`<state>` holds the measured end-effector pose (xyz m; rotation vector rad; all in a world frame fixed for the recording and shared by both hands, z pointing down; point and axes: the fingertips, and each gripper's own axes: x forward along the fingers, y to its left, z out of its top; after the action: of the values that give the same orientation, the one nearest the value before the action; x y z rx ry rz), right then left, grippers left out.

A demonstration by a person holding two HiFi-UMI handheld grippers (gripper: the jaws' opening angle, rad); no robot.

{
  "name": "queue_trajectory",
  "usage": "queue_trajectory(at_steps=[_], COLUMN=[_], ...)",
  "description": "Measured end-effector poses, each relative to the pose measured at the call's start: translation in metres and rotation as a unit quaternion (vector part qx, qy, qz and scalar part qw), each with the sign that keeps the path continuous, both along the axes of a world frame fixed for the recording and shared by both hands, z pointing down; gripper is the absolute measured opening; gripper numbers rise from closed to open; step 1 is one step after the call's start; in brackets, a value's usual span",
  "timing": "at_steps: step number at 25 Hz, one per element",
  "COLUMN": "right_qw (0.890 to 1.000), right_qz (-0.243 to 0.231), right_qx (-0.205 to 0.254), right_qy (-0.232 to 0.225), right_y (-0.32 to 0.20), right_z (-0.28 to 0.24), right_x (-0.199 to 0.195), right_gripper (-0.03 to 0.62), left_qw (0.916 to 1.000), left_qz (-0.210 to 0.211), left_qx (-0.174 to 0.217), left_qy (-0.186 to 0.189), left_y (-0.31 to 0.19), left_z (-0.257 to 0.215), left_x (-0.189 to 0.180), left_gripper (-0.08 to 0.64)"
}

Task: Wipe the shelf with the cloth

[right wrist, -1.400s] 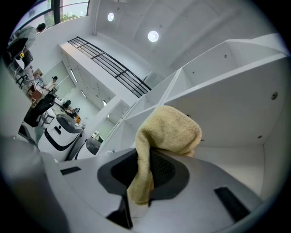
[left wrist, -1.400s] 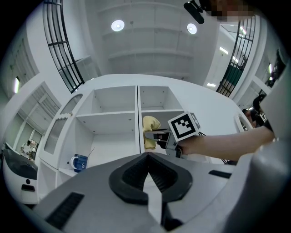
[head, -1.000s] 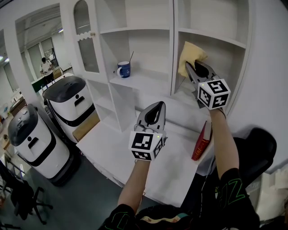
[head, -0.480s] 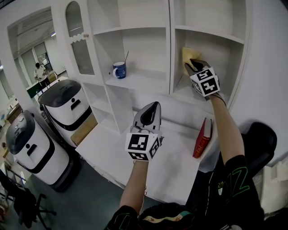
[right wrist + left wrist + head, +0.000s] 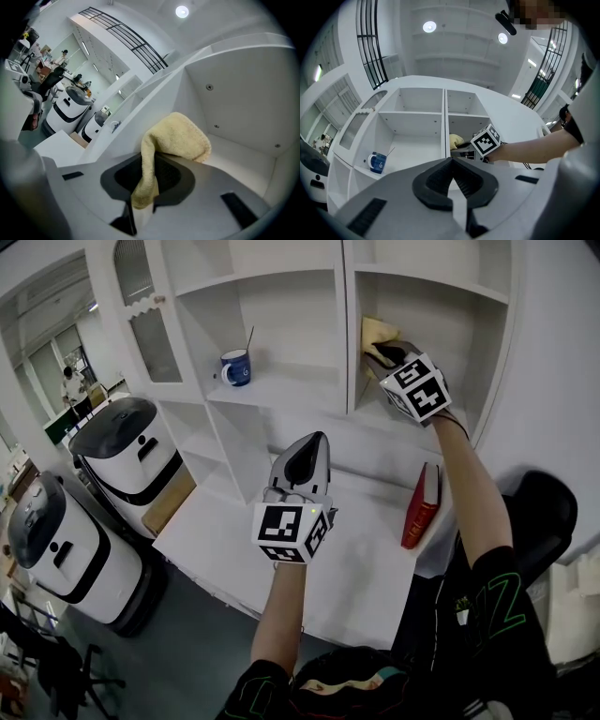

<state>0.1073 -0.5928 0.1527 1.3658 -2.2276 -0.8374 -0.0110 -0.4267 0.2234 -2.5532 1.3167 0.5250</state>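
Since 1 s ago, the right gripper (image 5: 382,352) and the cloth (image 5: 375,332) have been pushed deeper into the cubby, up toward the top middle of the frame.

Head view: the yellow cloth is seen at the back left corner of the right cubby, by the middle wall. The bare shelf (image 5: 386,418) board is left open below & to the right of it. The left gripper (image 5: 307,439) is held low in the middle, well apart from the cloth, so the right one is nearer. A blue mug (image 5: 235,367) is parked in the next cubby.

Left gripper view: the jaws are pressed together w/ nothing between them.

Right gripper view: the jaws are squeezed tight on the cloth. One end is pinched at the frame's middle; the puffy rest is flopped up & forward past the tips. The board is spread out to the lower right, so the wipe is prob. best dragged that way. Whether the cloth is touching the board can't be told.
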Motion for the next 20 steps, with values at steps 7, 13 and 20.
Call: queue_trajectory(at_steps=[7, 13, 20], right_qw=[0.997, 0.992, 0.998], right_qz=[-0.070, -0.114, -0.015], right_qx=[-0.014, -0.012, -0.012], right_qy=[0.024, 0.054, 0.052], right_y=[0.034, 0.065, 0.040], right_z=[0.004, 0.010, 0.008], right_x=[-0.018, -0.024, 0.024], right_gripper=[0.066, 0.066, 0.066], left_qw=[0.9998, 0.9992, 0.9985], left_qz=[0.020, 0.040, 0.052], left_qx=[-0.005, -0.002, -0.006], left_qy=[0.003, -0.009, -0.016], left_y=[0.003, 0.008, 0.005], left_z=[0.002, 0.003, 0.006], left_x=[0.017, 0.040, 0.051], left_gripper=[-0.005, -0.003, -0.005])
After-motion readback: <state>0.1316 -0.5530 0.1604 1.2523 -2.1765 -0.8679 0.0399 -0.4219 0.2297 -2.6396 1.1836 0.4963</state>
